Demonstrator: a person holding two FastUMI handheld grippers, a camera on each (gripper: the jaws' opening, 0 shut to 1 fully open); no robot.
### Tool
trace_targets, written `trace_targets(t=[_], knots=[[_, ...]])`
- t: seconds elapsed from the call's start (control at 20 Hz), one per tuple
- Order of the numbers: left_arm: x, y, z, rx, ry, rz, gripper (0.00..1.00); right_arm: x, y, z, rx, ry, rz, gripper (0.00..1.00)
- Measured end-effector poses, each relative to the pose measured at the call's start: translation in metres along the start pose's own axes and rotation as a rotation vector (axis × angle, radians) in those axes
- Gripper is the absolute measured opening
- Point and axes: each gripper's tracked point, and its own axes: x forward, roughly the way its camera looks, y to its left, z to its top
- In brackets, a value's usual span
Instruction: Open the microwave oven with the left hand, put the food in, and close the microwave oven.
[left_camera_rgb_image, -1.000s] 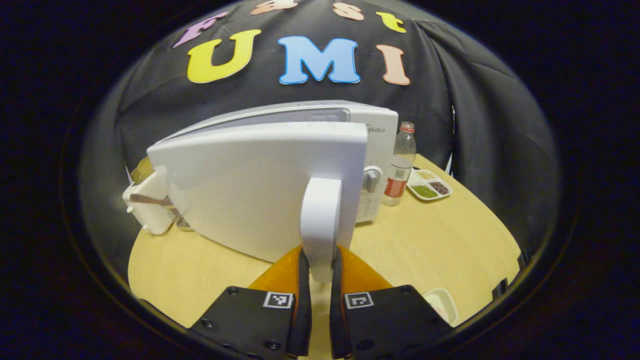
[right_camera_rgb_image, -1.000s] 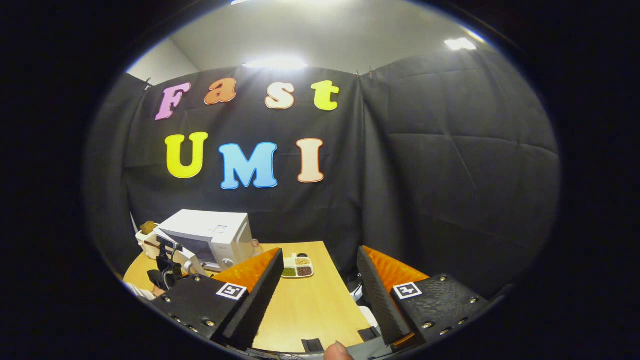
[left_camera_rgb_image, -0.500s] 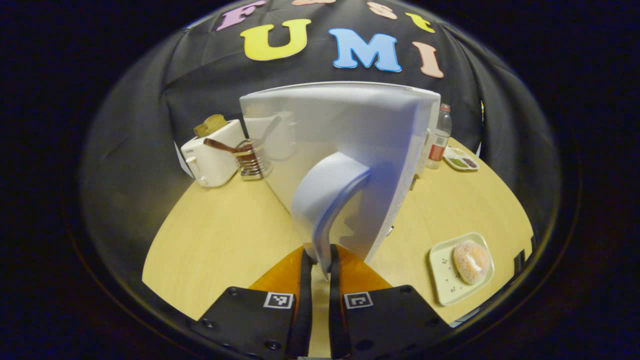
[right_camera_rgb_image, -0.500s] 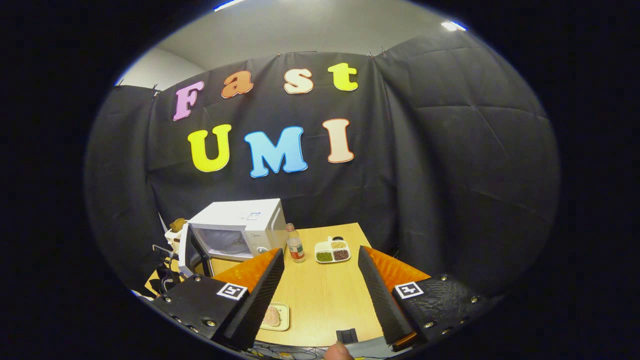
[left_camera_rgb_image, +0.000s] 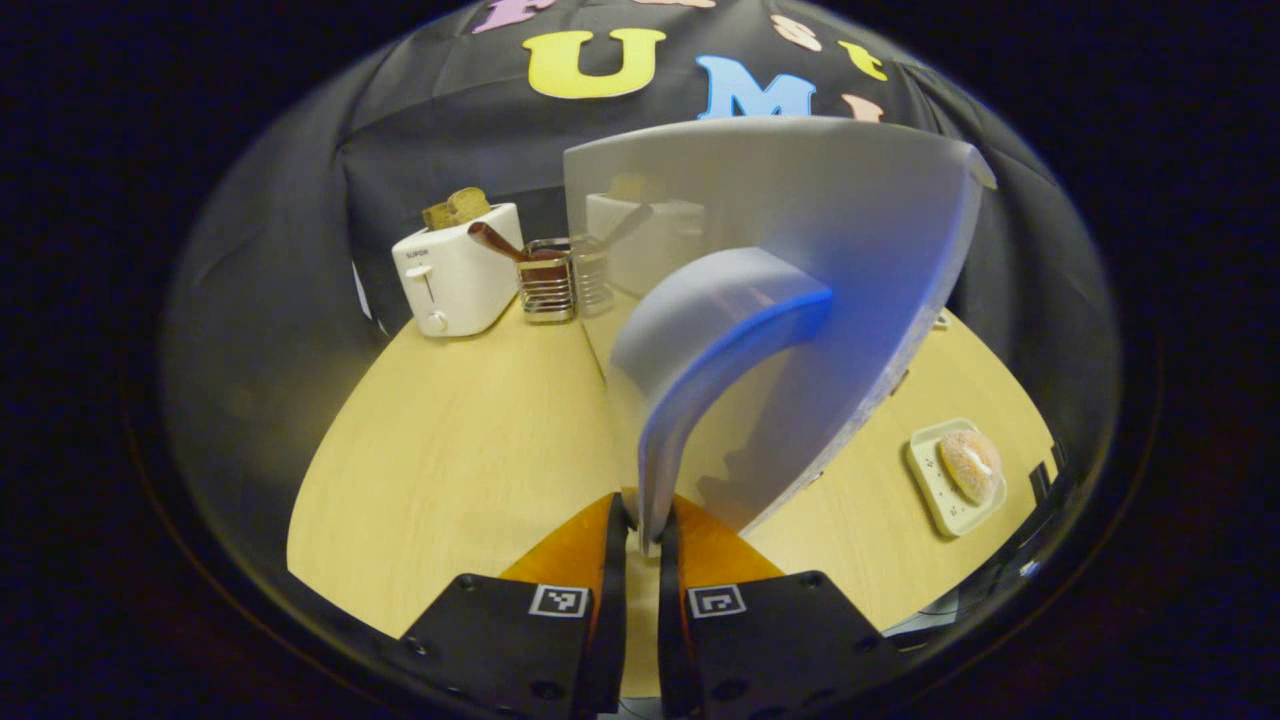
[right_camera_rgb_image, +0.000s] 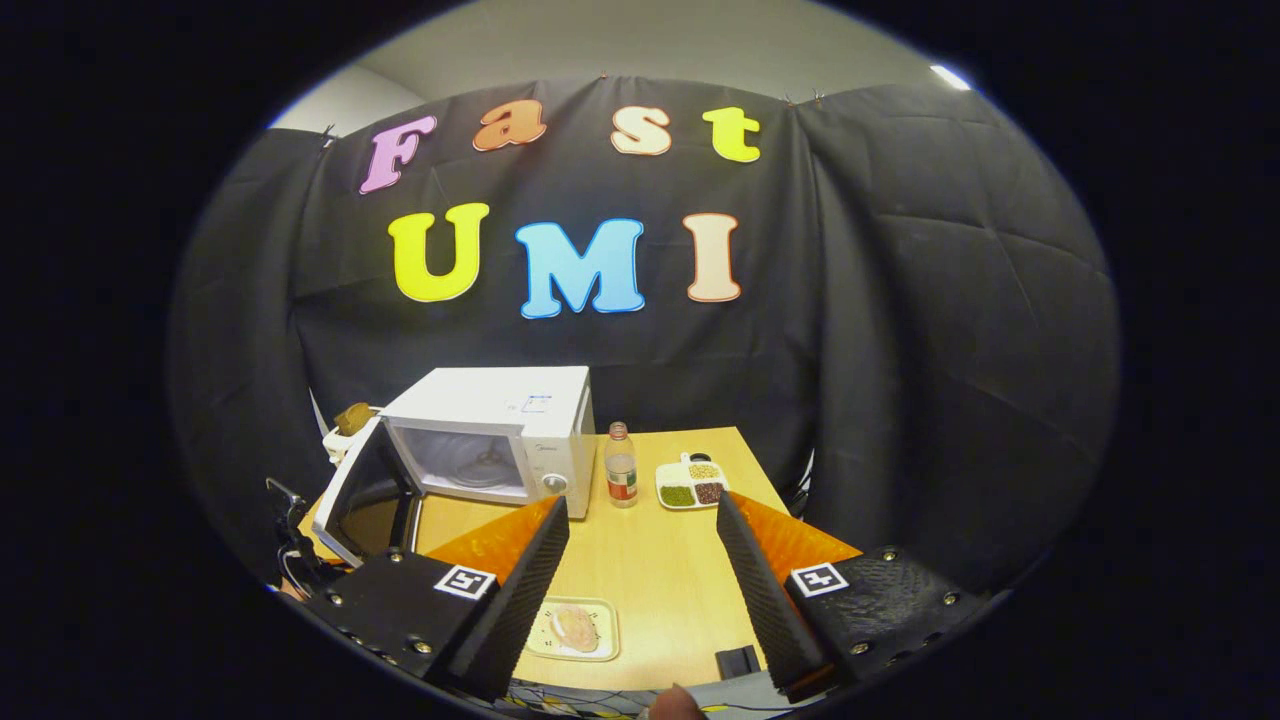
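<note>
Microwave door (left_camera_rgb_image: 800, 250) open, handle (left_camera_rgb_image: 700, 340) clamped by left tool (left_camera_rgb_image: 640, 540).

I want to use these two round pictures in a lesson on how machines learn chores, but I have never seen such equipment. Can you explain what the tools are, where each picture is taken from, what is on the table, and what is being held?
A person holds a two-finger gripper in each hand; each carries a camera looking along its fingers.

In the left gripper view, the left gripper is clamped on the handle of the microwave door, which stands swung open. Behind are a toaster and a wire utensil holder.

In the right gripper view, the right gripper hangs open and empty above the wooden table. On the table stand the microwave, a bottle, a divided dish of grains, and a small tray with the food, not yet picked up.
</note>
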Motion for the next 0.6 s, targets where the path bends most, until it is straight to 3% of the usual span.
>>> trace_targets(t=[0.25, 0.5, 0.6], knots=[[-0.009, 0.045, -0.005, -0.052, -0.006, -0.059, 0.22, 0.016, 0.046, -0.016, -0.034, 0.039, 0.002, 0.92], [-0.017, 0.06, -0.004, -0.02, -0.012, -0.093, 0.23, 0.032, 0.073, -0.026, -0.057, 0.083, 0.028, 0.92], [-0.027, 0.073, 0.003, -0.005, -0.034, -0.07, 0.27, 0.037, 0.077, -0.033, -0.08, 0.109, 0.036, 0.92]])
